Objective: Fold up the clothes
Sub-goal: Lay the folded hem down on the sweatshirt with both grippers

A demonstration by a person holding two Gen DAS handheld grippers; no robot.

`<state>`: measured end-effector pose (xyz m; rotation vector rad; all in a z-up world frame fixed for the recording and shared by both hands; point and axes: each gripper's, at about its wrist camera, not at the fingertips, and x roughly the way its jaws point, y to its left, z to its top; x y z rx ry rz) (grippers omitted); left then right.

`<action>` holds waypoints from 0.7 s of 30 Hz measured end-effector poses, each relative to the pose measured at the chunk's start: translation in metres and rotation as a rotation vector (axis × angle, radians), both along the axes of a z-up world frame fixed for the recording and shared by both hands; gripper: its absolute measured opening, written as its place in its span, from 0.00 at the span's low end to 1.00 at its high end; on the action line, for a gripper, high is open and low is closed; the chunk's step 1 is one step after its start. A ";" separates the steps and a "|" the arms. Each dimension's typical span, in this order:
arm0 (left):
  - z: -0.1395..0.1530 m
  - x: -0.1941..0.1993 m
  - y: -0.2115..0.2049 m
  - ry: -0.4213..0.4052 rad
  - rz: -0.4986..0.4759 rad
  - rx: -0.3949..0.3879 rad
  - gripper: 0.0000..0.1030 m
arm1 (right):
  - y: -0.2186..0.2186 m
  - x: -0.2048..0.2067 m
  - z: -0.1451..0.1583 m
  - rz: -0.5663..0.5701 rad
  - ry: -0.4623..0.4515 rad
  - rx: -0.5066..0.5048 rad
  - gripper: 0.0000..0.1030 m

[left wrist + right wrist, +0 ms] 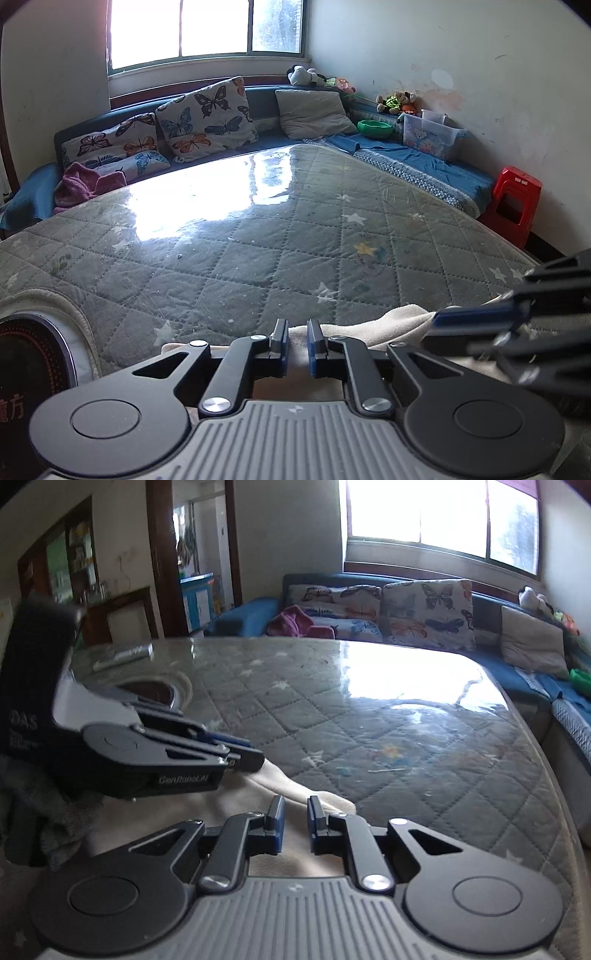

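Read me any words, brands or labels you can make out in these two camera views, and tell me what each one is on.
"GenRoboLAI": on the side of the left gripper, as best it reads.
"DAS": on the dark body behind that gripper; the smaller lines under it are too blurred to read.
"方": red character on the dark round device at the table's edge; the character before it is cut off.
No other text is readable.

Quilted, star-printed worktop (258,236) under a glossy clear cover, glare from the window (207,29) behind it. A blue corner sofa (424,162) wraps its far sides, bearing butterfly cushions (207,114). Red stool (515,203) beside the sofa's end, against the white wall (480,55).
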<state>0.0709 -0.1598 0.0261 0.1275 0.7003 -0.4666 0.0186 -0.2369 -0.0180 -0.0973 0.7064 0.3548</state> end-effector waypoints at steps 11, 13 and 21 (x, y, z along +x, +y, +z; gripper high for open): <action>0.028 -0.045 0.046 -0.044 0.005 -0.040 0.12 | -0.003 -0.027 0.016 0.017 -0.016 0.026 0.12; 0.027 -0.059 0.053 -0.044 0.009 -0.037 0.12 | 0.000 -0.044 0.020 0.040 -0.029 0.030 0.12; 0.018 -0.105 0.070 -0.054 0.006 -0.028 0.12 | 0.025 -0.099 0.014 0.159 -0.090 0.013 0.12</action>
